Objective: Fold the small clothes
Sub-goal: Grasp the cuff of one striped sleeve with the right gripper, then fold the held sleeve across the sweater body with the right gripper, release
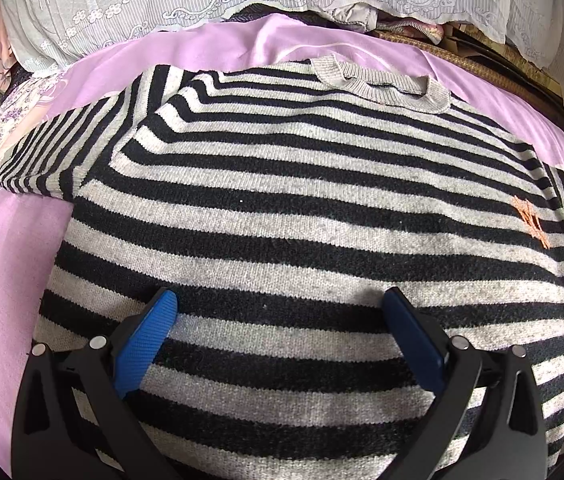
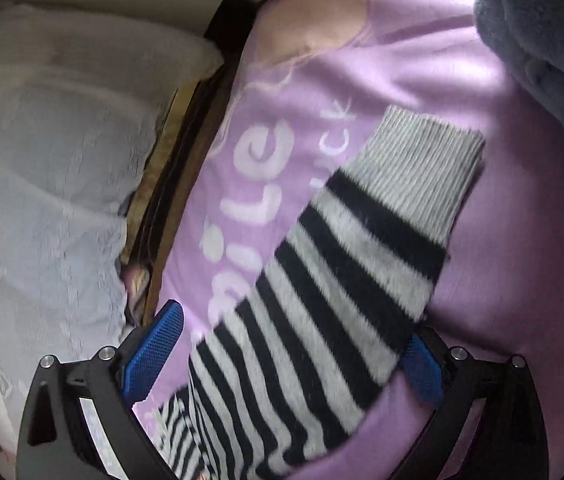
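- The striped sweater [image 1: 302, 200] lies flat, front up, on a purple sheet [image 1: 9, 248]. Its collar [image 1: 382, 80] is at the far end from the left tool [image 1: 277, 304], and its hem is under that tool, so the body's long axis runs straight ahead of it.
- The left tool stands wide open over the lower body, holding nothing; I cannot tell whether its tips touch the knit.
- The right sleeve [image 2: 342, 260] runs from under the right tool [image 2: 294, 328] away and to its right, ending at the ribbed cuff [image 2: 422, 168].
- The right tool is open too, and straddles the sleeve near the shoulder end, not clamped on it.
- My reading: the sleeve fold comes next, and the right tool is the nearer one.
- Only the right view shows the cuff, the white lettering [image 2: 257, 184] and a dark grey cloth [image 2: 542, 32]; only the left view shows the collar, the other sleeve [image 1: 53, 152] and the orange stitching [image 1: 530, 220].
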`<state>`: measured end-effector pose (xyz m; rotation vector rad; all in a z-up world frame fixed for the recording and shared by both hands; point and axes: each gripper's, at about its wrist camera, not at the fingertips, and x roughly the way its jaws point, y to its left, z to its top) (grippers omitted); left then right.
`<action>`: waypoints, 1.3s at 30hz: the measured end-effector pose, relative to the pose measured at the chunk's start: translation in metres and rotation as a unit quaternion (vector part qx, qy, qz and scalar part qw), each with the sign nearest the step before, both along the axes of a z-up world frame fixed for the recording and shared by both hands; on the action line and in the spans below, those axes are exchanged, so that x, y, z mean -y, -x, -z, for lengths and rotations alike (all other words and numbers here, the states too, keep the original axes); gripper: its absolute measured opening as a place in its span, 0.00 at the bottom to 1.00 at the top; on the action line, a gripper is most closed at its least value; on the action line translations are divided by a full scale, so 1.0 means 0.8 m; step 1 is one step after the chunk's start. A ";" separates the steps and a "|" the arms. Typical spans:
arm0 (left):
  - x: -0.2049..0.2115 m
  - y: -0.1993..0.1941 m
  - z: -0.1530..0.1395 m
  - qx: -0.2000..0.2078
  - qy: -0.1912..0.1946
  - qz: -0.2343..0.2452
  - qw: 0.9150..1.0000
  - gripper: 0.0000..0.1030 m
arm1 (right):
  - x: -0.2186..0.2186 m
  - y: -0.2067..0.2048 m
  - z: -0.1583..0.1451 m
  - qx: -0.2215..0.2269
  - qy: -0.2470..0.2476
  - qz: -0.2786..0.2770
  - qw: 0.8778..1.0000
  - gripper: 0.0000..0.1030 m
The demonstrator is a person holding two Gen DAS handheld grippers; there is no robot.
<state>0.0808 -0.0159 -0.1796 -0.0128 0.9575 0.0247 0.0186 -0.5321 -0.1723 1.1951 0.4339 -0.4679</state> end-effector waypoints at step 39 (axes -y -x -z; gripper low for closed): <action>-0.072 -0.017 -0.041 0.021 0.067 -0.044 0.997 0.96 | -0.180 -0.032 -0.148 0.129 0.192 -0.269 0.935 0.07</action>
